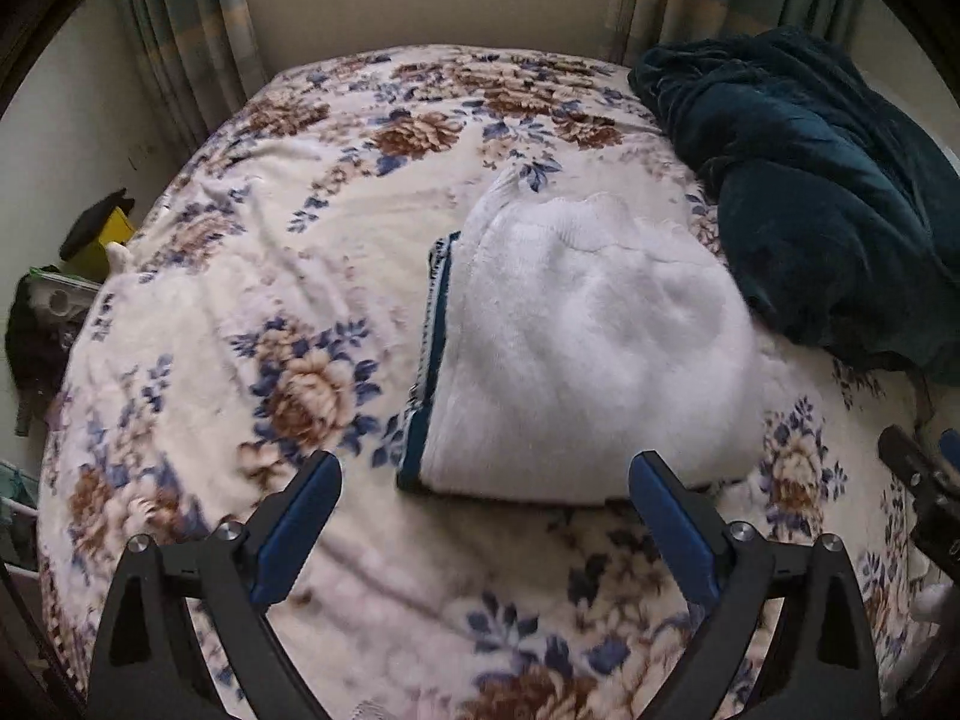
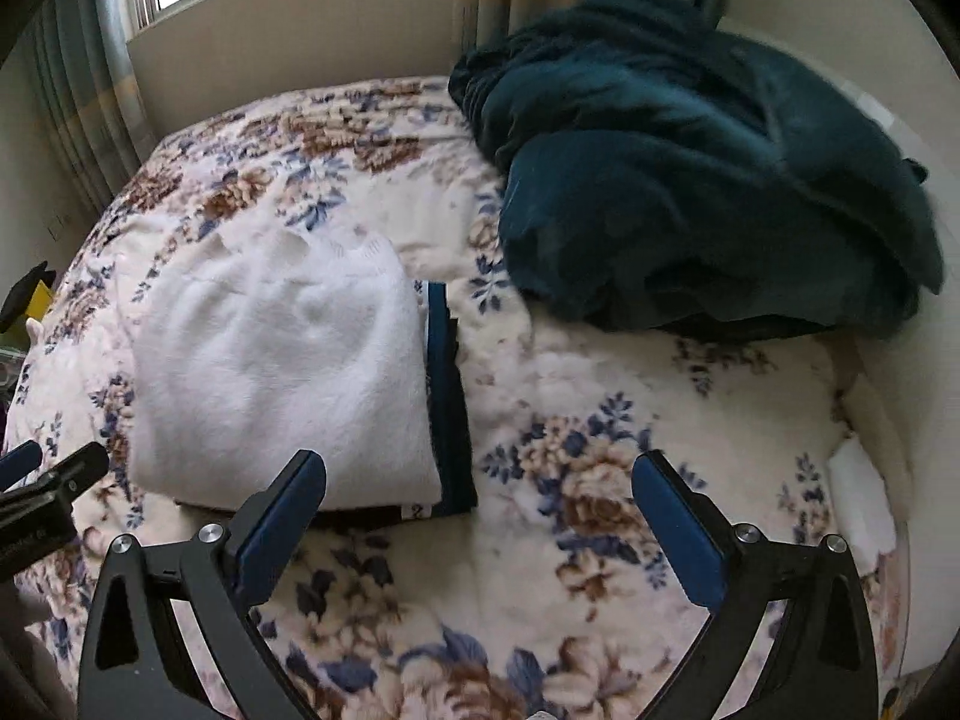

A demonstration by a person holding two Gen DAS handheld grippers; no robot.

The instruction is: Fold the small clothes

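Observation:
A white fluffy garment (image 1: 594, 354) with dark blue trim lies folded on the floral bedspread (image 1: 252, 276). In the right wrist view the same white garment (image 2: 276, 372) sits left of centre, its blue trim along the right side. My left gripper (image 1: 486, 516) hangs open just in front of the garment's near edge, nothing between its fingers. My right gripper (image 2: 480, 510) is also open and empty, hovering over the bedspread (image 2: 630, 396) at the garment's near right corner. Each gripper shows at the edge of the other's view.
A dark teal blanket (image 1: 804, 192) is heaped at the far right of the bed, also seen as the teal blanket (image 2: 708, 180) in the right wrist view. Curtains and a window stand behind the bed. Yellow and black items (image 1: 102, 228) lie beside the bed's left edge.

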